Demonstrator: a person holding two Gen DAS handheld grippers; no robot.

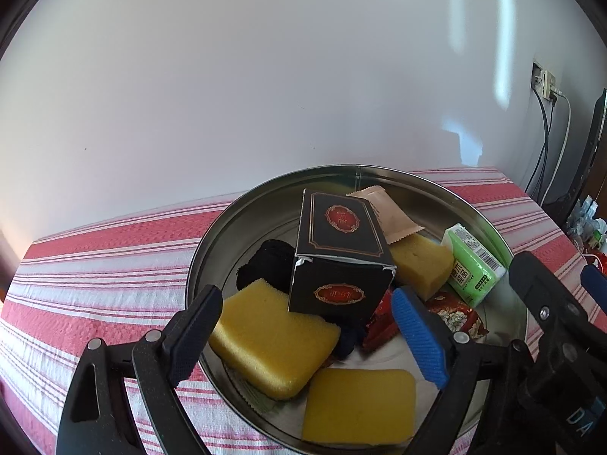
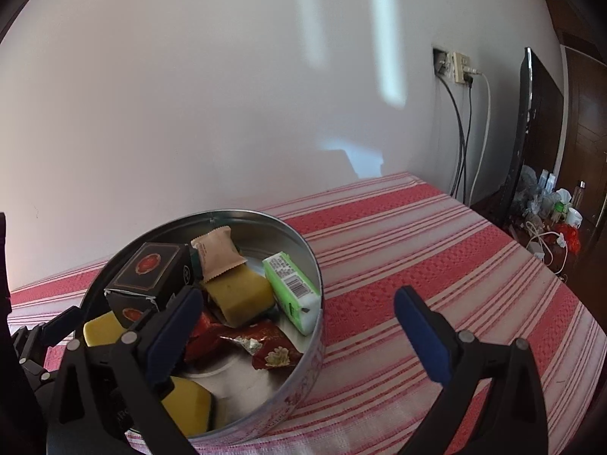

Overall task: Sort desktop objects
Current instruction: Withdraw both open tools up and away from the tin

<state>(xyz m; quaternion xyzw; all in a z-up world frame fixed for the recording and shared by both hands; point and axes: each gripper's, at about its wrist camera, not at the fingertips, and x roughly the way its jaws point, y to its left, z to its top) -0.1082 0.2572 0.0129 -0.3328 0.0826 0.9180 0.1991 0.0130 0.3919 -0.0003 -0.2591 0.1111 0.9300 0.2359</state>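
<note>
A round metal tin (image 1: 212,242) (image 2: 303,364) sits on the red-and-white striped cloth. It holds a black box (image 1: 339,261) (image 2: 151,269), yellow sponges (image 1: 273,337) (image 2: 239,295), a green pack (image 1: 474,269) (image 2: 292,288), a beige sachet (image 1: 390,216) (image 2: 218,252), red wrappers (image 1: 455,316) (image 2: 265,345) and a black cloth (image 1: 265,265). My left gripper (image 1: 307,326) is open and empty above the tin's near side. My right gripper (image 2: 296,330) is open and empty over the tin's right rim; it also shows at the right of the left wrist view (image 1: 546,299).
The striped cloth (image 2: 436,265) stretches to the right of the tin. A white wall stands behind. A wall socket (image 2: 457,66) with hanging cables, a dark screen (image 2: 531,121) and cluttered bottles (image 2: 550,201) lie past the table's right edge.
</note>
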